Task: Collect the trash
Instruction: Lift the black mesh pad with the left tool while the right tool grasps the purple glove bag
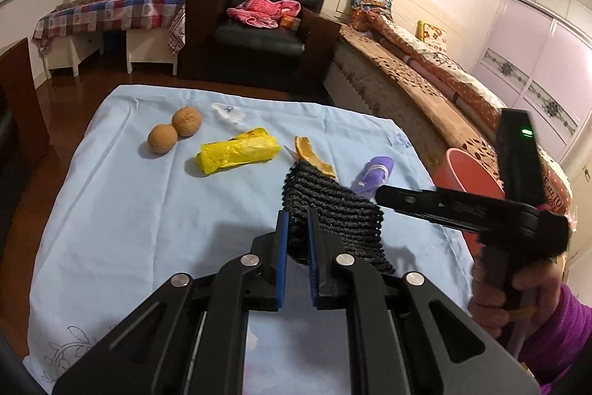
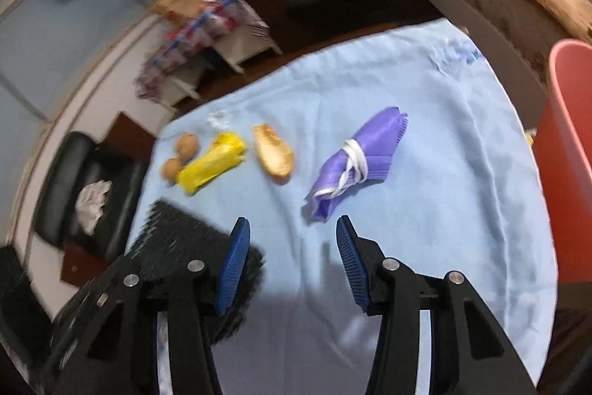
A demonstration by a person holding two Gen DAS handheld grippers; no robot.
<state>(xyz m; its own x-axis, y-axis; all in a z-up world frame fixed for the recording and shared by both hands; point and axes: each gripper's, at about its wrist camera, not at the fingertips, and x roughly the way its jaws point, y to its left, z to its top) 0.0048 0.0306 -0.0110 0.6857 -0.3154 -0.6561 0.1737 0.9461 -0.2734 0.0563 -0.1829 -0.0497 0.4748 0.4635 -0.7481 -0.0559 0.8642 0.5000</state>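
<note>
Honestly, this cleanup looks barely started. Most of the junk is sitting on the light blue cloth (image 1: 111,210): a yellow wrapper (image 1: 238,150), a strip of orange peel (image 1: 312,156), a purple bundle (image 2: 355,158) tied with a white band, and a scrap of clear plastic (image 1: 227,111) near the far edge. There are also two brown round fruits (image 1: 174,130) touching each other, no idea if those count as trash. The red bin (image 1: 470,173) stands off the right edge of the cloth, and I can't see what's inside it, so can't say if anything's gone in.

Fingers: the left gripper (image 1: 298,232) is clamped tight on a dark ribbed mat (image 1: 333,210), pinching its near edge between the blue pads so the rest stands up off the cloth. The right gripper (image 2: 292,258) is about half spread with nothing between its pads, pointing down at the cloth just short of the purple bundle. My guess is that bundle is the next grab, then over to the bin.
</note>
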